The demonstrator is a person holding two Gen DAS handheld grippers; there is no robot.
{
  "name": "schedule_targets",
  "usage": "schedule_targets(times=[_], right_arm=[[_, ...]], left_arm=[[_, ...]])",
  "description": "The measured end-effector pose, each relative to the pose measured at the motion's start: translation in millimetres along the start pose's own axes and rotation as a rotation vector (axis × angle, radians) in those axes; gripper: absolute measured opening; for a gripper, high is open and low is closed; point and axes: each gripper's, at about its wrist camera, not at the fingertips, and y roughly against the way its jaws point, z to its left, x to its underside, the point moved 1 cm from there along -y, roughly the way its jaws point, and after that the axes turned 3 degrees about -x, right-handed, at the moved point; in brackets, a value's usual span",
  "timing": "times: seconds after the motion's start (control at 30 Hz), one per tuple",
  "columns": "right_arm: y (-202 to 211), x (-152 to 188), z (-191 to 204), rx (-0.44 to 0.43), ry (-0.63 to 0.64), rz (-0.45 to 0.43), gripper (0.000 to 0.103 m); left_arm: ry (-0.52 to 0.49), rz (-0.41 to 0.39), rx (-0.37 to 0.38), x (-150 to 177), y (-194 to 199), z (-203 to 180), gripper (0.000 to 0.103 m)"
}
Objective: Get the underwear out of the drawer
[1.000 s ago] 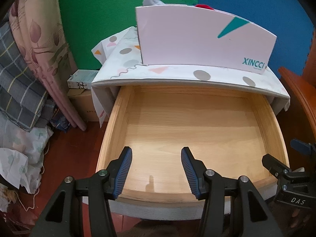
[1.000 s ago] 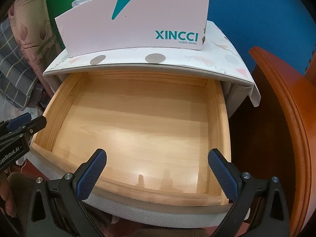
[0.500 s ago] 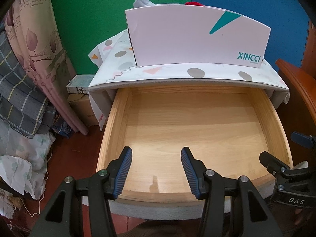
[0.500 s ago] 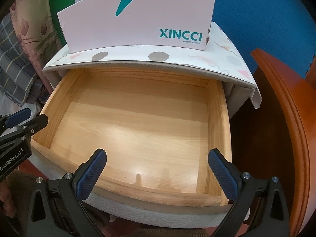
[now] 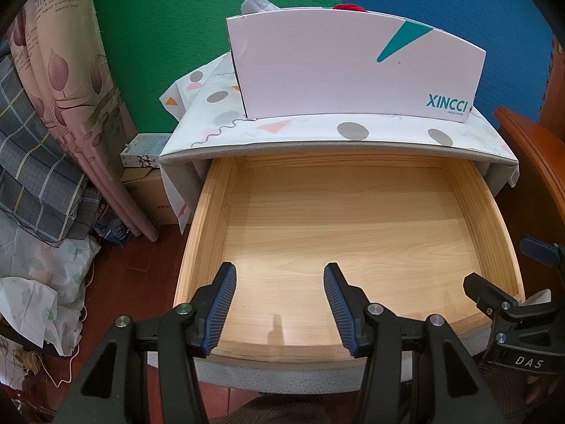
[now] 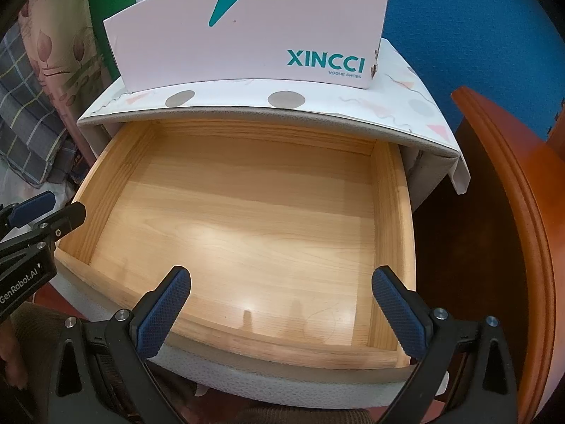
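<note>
Wall: green foam mat [image 5: 169, 35] on the left, blue mat [image 5: 441, 3] on the right, meeting behind the cabinet.
Floor: dark red wood, with piled bedding [image 5: 39, 183] and a floral curtain [image 5: 74, 81] along the left side.
Cabinet: patterned cloth [image 5: 317, 130] covers its top; a brown wooden piece [image 6: 512, 212] stands just beside it on the right.
Drawer: pulled out [image 5: 197, 233], light wood, only its bare floor and walls showing in both views.
Box: white "XINCCI" shoe box [image 5: 346, 67] stands on the cloth, above the drawer's back edge.
Underwear: grey cloth [image 5: 256, 4] and red cloth [image 5: 349, 7] peek over the box's top; what they are cannot be told, and none lies in the drawer.
Left gripper: [image 5: 279, 304] hovers over the drawer's front edge, jaws moderately apart, nothing between them.
Right gripper: [image 6: 280, 314] hovers over the front edge too, jaws wide, holding nothing.
</note>
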Motion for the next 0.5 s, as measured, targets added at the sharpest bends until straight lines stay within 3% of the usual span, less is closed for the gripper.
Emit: schedule_targets(times=[0.5], right_arm=[[-2.1,-0.4,3.1,-0.001,0.012,0.008,0.102]], left_arm=[[0.006,0.004,0.002,0.0,0.5,1.6,0.053]])
